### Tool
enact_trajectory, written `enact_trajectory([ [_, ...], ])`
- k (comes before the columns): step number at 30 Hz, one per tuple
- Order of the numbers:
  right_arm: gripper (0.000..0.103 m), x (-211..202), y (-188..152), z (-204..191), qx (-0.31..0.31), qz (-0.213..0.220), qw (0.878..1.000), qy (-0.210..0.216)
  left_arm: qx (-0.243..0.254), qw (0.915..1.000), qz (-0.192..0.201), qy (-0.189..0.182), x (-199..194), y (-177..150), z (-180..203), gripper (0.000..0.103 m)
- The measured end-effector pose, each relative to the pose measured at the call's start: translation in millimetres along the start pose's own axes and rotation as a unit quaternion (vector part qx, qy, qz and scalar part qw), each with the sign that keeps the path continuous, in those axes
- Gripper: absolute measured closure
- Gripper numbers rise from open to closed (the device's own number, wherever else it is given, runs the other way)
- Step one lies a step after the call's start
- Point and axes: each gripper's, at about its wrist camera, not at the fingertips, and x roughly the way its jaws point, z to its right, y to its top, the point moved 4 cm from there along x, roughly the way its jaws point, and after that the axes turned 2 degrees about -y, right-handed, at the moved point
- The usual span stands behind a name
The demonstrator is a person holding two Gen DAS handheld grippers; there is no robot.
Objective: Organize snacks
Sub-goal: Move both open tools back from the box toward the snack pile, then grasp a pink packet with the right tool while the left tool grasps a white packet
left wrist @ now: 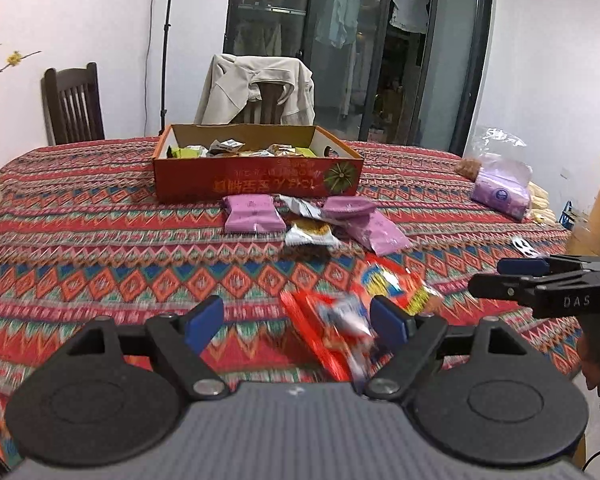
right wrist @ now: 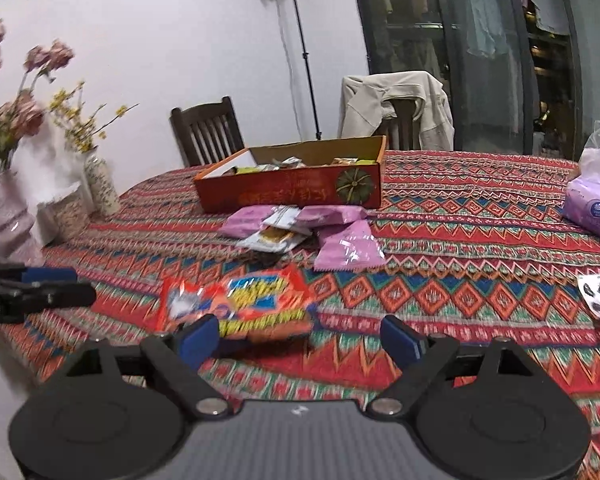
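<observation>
Both grippers wide open, holding nothing. Left gripper (left wrist: 298, 322) sits over red packs (left wrist: 332, 332); right gripper (right wrist: 300, 338) is just right of them. Beyond: purple and silver packs (left wrist: 316, 220) piled against box (left wrist: 256, 182). Tissues (right wrist: 596, 214) far right; vases (right wrist: 98, 184) at left table edge.

White walls (left wrist: 80, 12). Dark wood chair (right wrist: 208, 132) at table's far side; 2nd chair (right wrist: 404, 124) w/ beige jacket (left wrist: 260, 88) draped over. Light stand (right wrist: 300, 40) against wall, lamp on. Dark-framed glass doors (left wrist: 360, 40) at rear. Patterned tablecloth (left wrist: 80, 240).
</observation>
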Motion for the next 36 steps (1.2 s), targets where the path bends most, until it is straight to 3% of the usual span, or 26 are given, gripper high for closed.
enact_trajectory([
  [6, 0.014, 62, 44, 9, 0.029, 0.003, 1.000, 0.003, 0.002, 1.0000, 0.006, -0.006, 50, 33, -11, 0.021],
  [9, 0.008, 105, 71, 8, 0.029, 0.003, 1.000, -0.010, 0.008, 0.9999, 0.005, -0.009, 67, 40, -14, 0.021],
  [13, 0.008, 172, 100, 7, 0.021, -0.027, 0.999, -0.035, 0.017, 0.9998, -0.003, -0.003, 87, 49, -24, 0.021],
  [18, 0.013, 229, 106, 12, 0.019, -0.061, 0.996, -0.057, 0.022, 0.9996, -0.019, 0.001, 111, 55, -32, 0.021],
  [20, 0.027, 235, 104, 17, 0.007, -0.068, 0.996, -0.062, 0.026, 0.9993, -0.025, -0.003, 121, 59, -30, 0.021],
  [23, 0.035, 231, 102, 32, 0.010, -0.074, 0.996, -0.043, 0.031, 0.9986, -0.036, -0.025, 140, 69, -19, 0.021],
  [29, 0.037, 214, 104, 68, 0.010, -0.058, 0.997, -0.047, 0.024, 0.9947, -0.087, -0.049, 192, 90, 11, 0.022],
  [34, 0.037, 204, 97, 89, 0.033, -0.039, 0.998, -0.038, 0.020, 0.9905, -0.136, -0.006, 241, 97, 23, 0.022],
  [36, 0.037, 202, 96, 90, 0.032, -0.034, 0.998, -0.040, 0.017, 0.9891, -0.142, 0.032, 255, 96, 21, 0.022],
])
